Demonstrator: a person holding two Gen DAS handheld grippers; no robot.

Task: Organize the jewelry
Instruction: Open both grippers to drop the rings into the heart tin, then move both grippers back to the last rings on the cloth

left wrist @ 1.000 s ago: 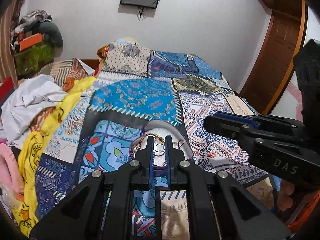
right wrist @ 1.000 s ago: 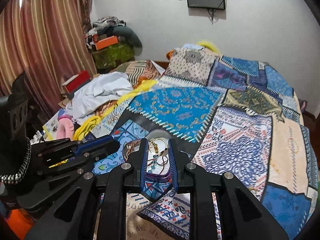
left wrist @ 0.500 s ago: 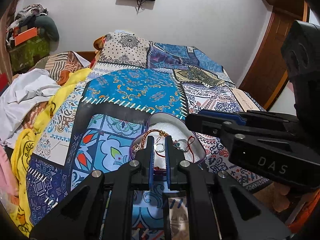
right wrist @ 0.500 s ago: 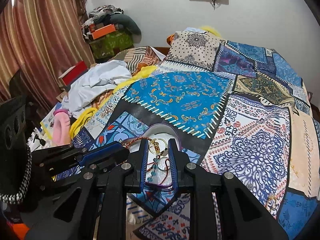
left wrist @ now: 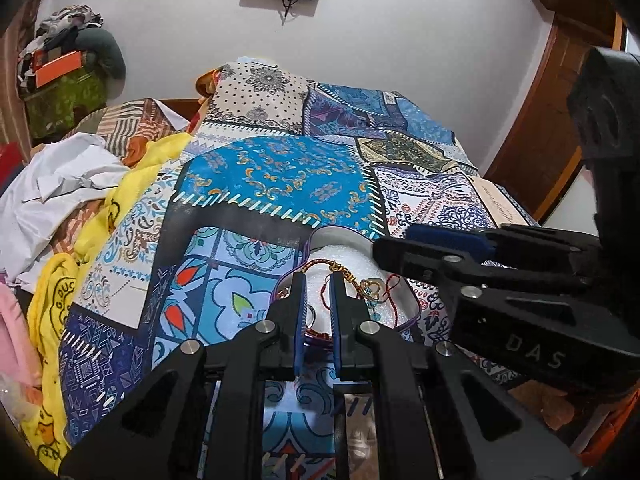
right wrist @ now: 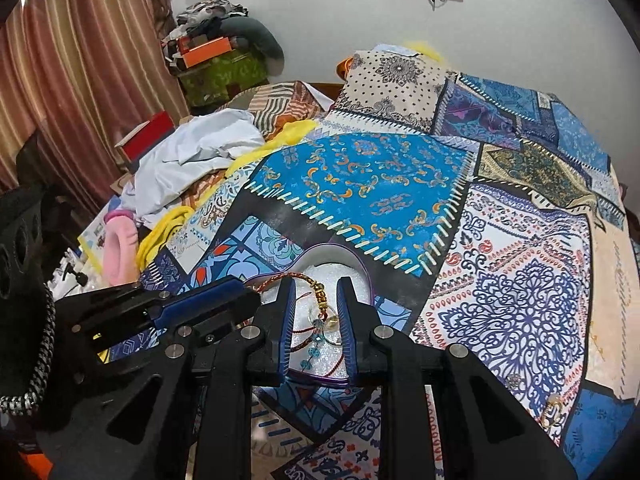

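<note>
A heart-shaped white box with a purple rim (left wrist: 340, 236) (right wrist: 332, 250) lies open on the patchwork bedspread. It holds a tangle of jewelry: a red and gold cord bracelet (left wrist: 340, 270) (right wrist: 304, 278), gold rings (right wrist: 334, 330), red threads and a teal bead charm (right wrist: 314, 354). My left gripper (left wrist: 318, 280) hangs just over the box's near left part, fingers slightly apart and empty. My right gripper (right wrist: 316, 286) hovers over the box's middle, open with the rings between its fingers. Each gripper shows in the other's view, the right (left wrist: 480, 264) and the left (right wrist: 180, 308).
The bedspread (right wrist: 500, 240) covers the whole bed. White and yellow cloths (left wrist: 72, 184) are piled at its left edge, with pink fabric (right wrist: 118, 248) below. A small gold piece (right wrist: 554, 414) lies on the spread at the right. A wooden door (left wrist: 560, 100) stands to the right.
Both grippers have moved forward and down over the heart-shaped box, which now looks larger and closer. The jewelry has not moved.
</note>
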